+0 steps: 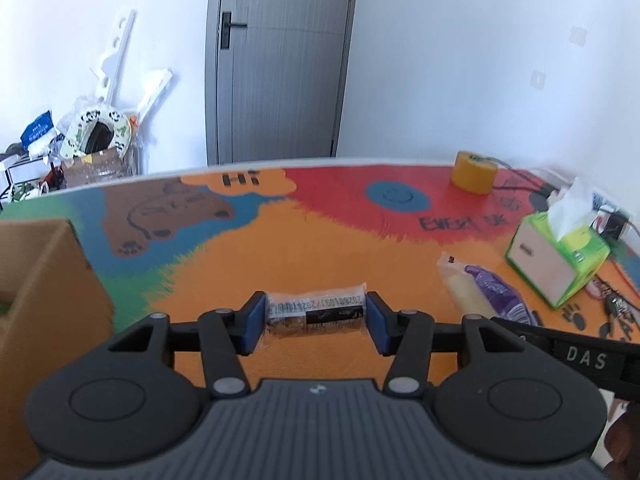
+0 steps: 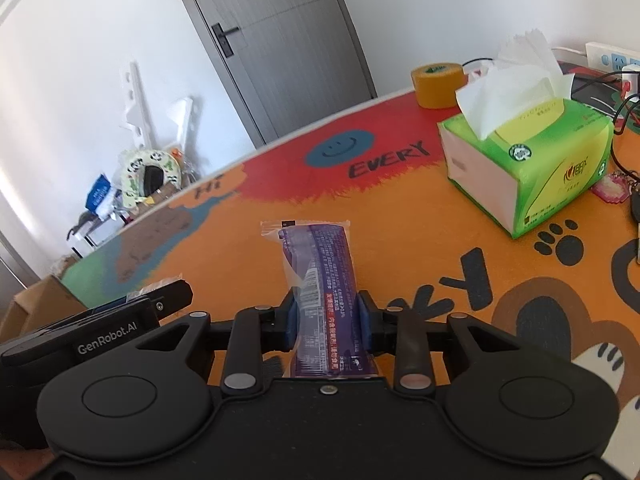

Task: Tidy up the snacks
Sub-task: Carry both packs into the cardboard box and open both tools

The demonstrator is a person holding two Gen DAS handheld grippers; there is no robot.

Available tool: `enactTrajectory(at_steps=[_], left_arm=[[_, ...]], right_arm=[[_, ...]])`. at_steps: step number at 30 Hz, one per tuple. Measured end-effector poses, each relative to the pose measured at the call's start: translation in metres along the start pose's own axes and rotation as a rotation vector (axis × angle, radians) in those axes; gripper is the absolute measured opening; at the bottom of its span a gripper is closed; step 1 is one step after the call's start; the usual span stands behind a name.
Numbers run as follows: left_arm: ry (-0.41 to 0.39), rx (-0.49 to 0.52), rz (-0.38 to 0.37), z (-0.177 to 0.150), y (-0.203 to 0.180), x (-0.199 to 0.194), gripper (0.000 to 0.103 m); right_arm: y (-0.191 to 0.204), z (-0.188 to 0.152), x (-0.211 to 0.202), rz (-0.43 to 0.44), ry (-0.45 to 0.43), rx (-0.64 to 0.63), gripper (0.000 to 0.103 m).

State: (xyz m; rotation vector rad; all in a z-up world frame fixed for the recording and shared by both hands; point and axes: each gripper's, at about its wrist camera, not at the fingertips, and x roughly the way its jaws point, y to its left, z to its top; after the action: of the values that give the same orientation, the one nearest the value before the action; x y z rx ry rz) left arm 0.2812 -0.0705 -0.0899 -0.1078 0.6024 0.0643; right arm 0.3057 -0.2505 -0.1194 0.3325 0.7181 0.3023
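Left gripper (image 1: pixel 316 318) pinches your dark bar (image 1: pixel 316 314) endwise above the mat; right gripper (image 2: pixel 329 326) clamps the purple pack (image 2: pixel 320 276) mid-length. Box (image 1: pixel 44 280) sits left; squeeze harder and that bar may buckle and slip

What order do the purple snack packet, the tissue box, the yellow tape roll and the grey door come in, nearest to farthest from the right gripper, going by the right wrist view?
1. Purple snack packet: clamped in the right gripper, pointing straight ahead.
2. Tissue box: ahead to the right, on the table.
3. Yellow tape roll: behind the tissue box, near the table's far edge.
4. Grey door: beyond the table, in the wall.
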Motion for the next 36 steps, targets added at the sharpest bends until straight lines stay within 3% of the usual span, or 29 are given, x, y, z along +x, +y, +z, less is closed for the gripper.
enactTrajectory(at_steps=[17, 36], left_arm=[[-0.112, -0.057, 0.032, 0.013, 0.036, -0.082, 0.052], [-0.162, -0.155, 0.156, 0.009, 0.114, -0.148, 0.052]], right_arm=[[0.046, -0.001, -0.041, 0.116, -0.066, -0.042, 0.030], [0.118, -0.011, -0.047, 0.257, -0.060, -0.128, 0.030]])
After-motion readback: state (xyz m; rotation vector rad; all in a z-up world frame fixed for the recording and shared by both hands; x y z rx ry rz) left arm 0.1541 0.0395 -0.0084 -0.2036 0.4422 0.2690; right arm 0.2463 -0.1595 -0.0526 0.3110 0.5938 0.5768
